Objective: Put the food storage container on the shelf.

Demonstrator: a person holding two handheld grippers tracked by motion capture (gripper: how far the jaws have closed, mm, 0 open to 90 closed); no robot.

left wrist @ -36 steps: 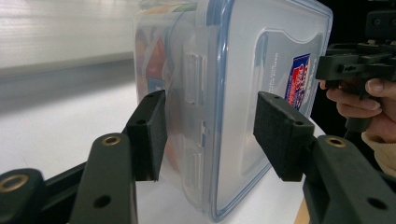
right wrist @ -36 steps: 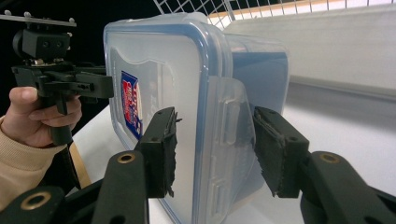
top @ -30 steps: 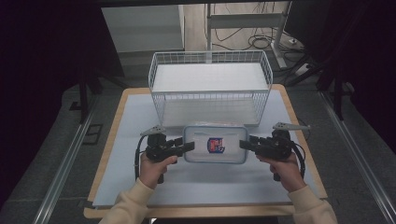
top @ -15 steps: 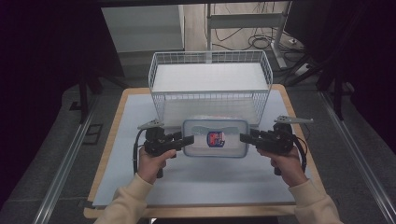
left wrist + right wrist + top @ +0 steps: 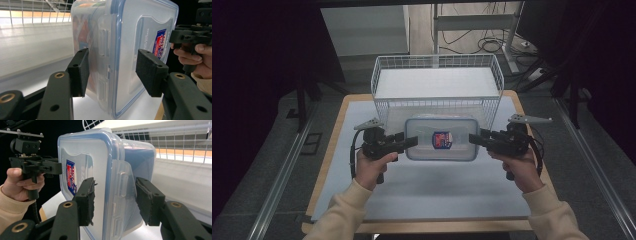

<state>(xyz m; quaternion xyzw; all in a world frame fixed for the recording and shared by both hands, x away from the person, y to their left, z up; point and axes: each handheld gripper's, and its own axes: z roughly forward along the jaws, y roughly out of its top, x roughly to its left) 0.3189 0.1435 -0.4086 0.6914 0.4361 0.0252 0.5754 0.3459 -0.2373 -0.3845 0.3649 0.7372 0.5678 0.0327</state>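
A clear plastic container with a blue-rimmed lid and a red-and-blue label hangs level above the table, in front of the wire basket. My left gripper is shut on its left end and my right gripper is shut on its right end. In the left gripper view the two pads clamp the container over its side latch, with the right gripper beyond. In the right gripper view the pads clamp the container at the other latch, and the left gripper is held at the far end.
A white wire basket with a pale floor stands at the back of the table, just beyond the container. A light mat covers the wooden table top. Dark floor, rails and cables surround the table.
Both hands have risen together with the container between them. The container now stands higher in the picture, overlapping the basket's front wall.
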